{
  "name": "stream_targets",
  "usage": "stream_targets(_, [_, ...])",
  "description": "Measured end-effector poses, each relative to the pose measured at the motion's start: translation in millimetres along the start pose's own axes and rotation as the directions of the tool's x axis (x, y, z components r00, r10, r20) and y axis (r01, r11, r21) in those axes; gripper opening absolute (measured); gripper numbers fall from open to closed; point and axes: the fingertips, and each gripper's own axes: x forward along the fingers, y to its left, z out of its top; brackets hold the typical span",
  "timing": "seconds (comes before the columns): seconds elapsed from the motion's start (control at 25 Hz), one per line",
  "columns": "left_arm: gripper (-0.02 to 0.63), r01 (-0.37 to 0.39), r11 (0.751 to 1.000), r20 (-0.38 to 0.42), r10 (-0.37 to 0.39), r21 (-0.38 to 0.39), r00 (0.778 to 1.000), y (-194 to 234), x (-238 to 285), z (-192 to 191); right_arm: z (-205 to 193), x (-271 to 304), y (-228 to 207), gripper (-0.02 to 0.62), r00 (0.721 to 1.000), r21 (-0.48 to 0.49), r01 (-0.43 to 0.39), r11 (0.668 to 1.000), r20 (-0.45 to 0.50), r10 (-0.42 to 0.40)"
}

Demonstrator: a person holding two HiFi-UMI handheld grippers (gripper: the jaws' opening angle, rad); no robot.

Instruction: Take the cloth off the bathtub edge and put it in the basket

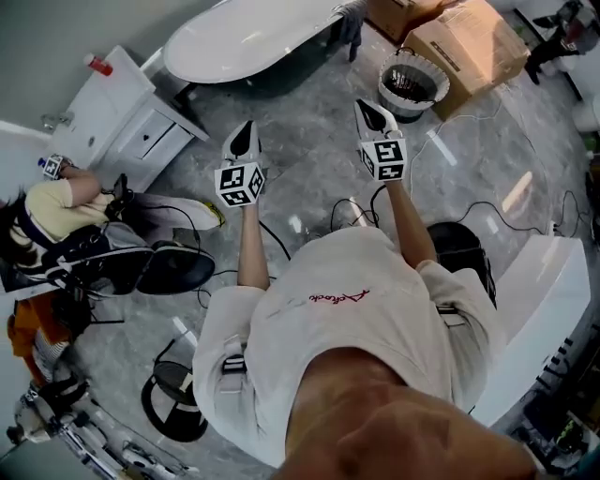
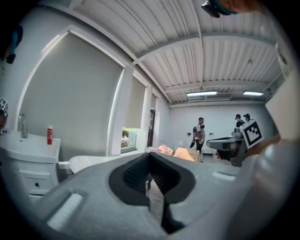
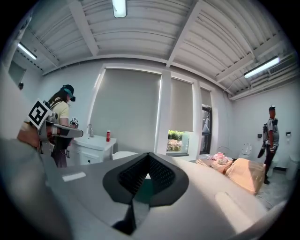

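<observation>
In the head view a dark grey cloth (image 1: 352, 21) hangs over the right end of the white bathtub (image 1: 248, 37) at the top. The round white wire basket (image 1: 412, 86) stands on the floor to the right of the tub. My left gripper (image 1: 246, 131) and right gripper (image 1: 367, 108) are held out side by side over the marble floor, both short of the tub and basket. Both are shut with nothing between the jaws, as the left gripper (image 2: 150, 164) and right gripper (image 3: 148, 161) show in their own views. Part of the tub (image 2: 91, 161) shows in the left gripper view.
Cardboard boxes (image 1: 459, 42) stand behind the basket. A white vanity cabinet (image 1: 122, 117) with a red bottle (image 2: 49, 135) stands left of the tub. Another person (image 1: 56, 220) crouches at the left. Cables (image 1: 469, 211) trail over the floor, and a white fixture (image 1: 544, 300) is at the right.
</observation>
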Motion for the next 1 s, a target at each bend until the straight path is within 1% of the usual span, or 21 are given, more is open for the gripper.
stream_targets(0.08, [0.002, 0.071, 0.997, -0.009, -0.071, 0.003, 0.997, -19, 21, -1, -5, -17, -23, 0.006, 0.998, 0.004, 0.070, 0.998, -0.011, -0.070])
stream_targets(0.2, [0.002, 0.160, 0.987, -0.021, -0.160, 0.010, 0.987, -50, 51, -1, -11, -41, -55, 0.006, 0.988, 0.010, 0.155, 0.988, -0.026, -0.155])
stream_targets(0.28, [0.002, 0.226, 0.974, -0.029, -0.226, 0.012, 0.974, -77, 70, -3, -18, -63, -78, 0.006, 0.975, 0.016, 0.220, 0.975, -0.041, -0.219])
stream_targets(0.32, [0.002, 0.267, 0.964, -0.035, -0.266, 0.012, 0.963, -94, 80, -6, -23, -78, -90, 0.006, 0.965, 0.020, 0.260, 0.965, -0.050, -0.258])
stream_targets(0.44, [0.002, 0.385, 0.923, -0.052, -0.384, 0.015, 0.922, -151, 103, -15, -40, -128, -123, 0.006, 0.926, 0.032, 0.375, 0.927, -0.071, -0.372])
stream_targets(0.52, [0.002, 0.443, 0.896, -0.059, -0.441, 0.020, 0.896, -186, 111, -19, -48, -158, -141, 0.006, 0.901, 0.037, 0.431, 0.902, -0.079, -0.427])
stream_targets(0.64, [0.002, 0.522, 0.852, -0.072, -0.520, 0.025, 0.851, -231, 124, -17, -53, -196, -165, 0.006, 0.856, 0.047, 0.514, 0.857, -0.094, -0.508])
stream_targets(0.76, [0.002, 0.588, 0.809, -0.084, -0.584, 0.026, 0.807, -262, 144, -13, -54, -217, -184, 0.006, 0.812, 0.055, 0.580, 0.813, -0.114, -0.572])
stream_targets(0.88, [0.002, 0.640, 0.768, -0.095, -0.636, 0.019, 0.766, -293, 160, -14, -60, -238, -199, 0.006, 0.774, 0.055, 0.629, 0.776, -0.141, -0.617])
stream_targets(1.0, [0.002, 0.690, 0.724, -0.100, -0.685, 0.018, 0.722, -336, 147, -21, -71, -287, -200, 0.006, 0.733, 0.050, 0.676, 0.736, -0.158, -0.662])
